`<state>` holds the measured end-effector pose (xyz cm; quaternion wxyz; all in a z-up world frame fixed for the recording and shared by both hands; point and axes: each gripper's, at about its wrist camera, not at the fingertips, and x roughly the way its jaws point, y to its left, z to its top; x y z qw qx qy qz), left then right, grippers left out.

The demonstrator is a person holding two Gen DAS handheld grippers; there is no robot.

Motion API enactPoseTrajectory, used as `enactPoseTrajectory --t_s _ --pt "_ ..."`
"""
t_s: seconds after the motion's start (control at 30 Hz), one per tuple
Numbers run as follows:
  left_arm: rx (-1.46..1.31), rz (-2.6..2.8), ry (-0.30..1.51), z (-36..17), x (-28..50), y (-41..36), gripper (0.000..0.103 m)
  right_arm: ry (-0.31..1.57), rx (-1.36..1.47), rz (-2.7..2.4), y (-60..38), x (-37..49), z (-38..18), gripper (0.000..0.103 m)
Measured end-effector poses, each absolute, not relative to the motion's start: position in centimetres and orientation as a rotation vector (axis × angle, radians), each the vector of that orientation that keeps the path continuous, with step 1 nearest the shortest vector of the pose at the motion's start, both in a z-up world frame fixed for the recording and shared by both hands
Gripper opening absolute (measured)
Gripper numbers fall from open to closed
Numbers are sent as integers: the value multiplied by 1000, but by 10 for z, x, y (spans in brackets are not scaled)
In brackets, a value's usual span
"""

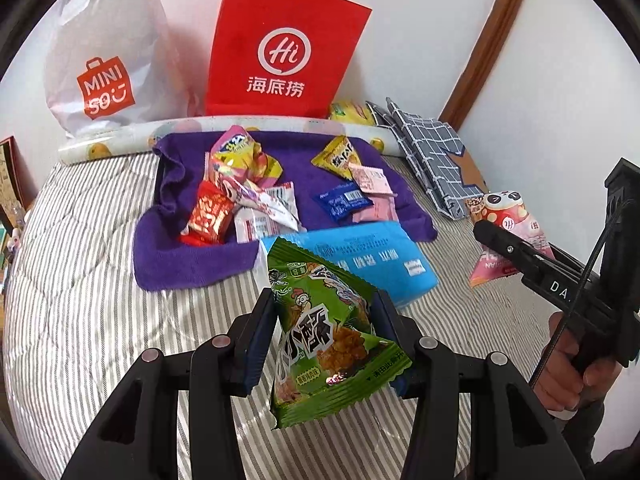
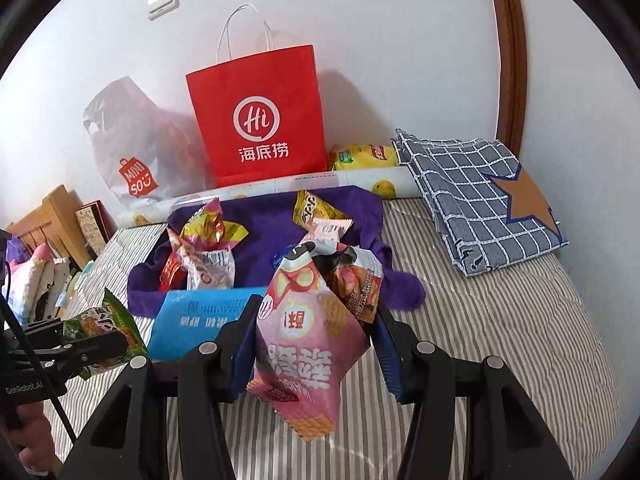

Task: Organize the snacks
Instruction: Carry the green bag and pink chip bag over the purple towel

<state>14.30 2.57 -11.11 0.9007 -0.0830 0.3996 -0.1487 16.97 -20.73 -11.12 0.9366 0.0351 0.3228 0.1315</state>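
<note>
Above the near part of the striped quilt [image 1: 92,264], the left gripper [image 1: 324,332] pinches a green snack packet [image 1: 324,340] between its jaws, the crinkly foil pillow standing roughly upright with its long axis vertical and its serrated seam hanging below the fingers. The right gripper [image 2: 310,332] is clamped the same way on a pink snack packet [image 2: 308,344], a puffed, glossy pouch whose long axis also runs top to bottom, its crumpled upper end tipped toward the far edge of the bed and its zigzag seam pointing down. Both packets hang clear of the quilt, the pink one to the right of the green one. Just beyond them a flat, soft blue tissue pack [image 1: 360,256] lies on the quilt, touching the near edge of a fuzzy purple towel [image 1: 192,256] that carries a loose heap of small shiny wrappers [image 1: 240,188]. At the far edge of the bed, against the wall, a stiff red paper bag [image 1: 284,48] stands upright beside a limp white plastic bag [image 1: 104,60], behind a printed paper roll [image 2: 320,180]. A folded checked cloth [image 2: 480,196] rests toward the far right corner
</note>
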Motion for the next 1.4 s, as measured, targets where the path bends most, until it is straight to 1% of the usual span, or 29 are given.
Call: enactPoseTrajectory --t_s 0.97,1.4 --pt "-185 -240 785 -73 224 48 48 622 36 286 -191 259 -79 50" --pt "-188 -234 810 -69 266 44 48 654 50 288 -190 296 -88 50"
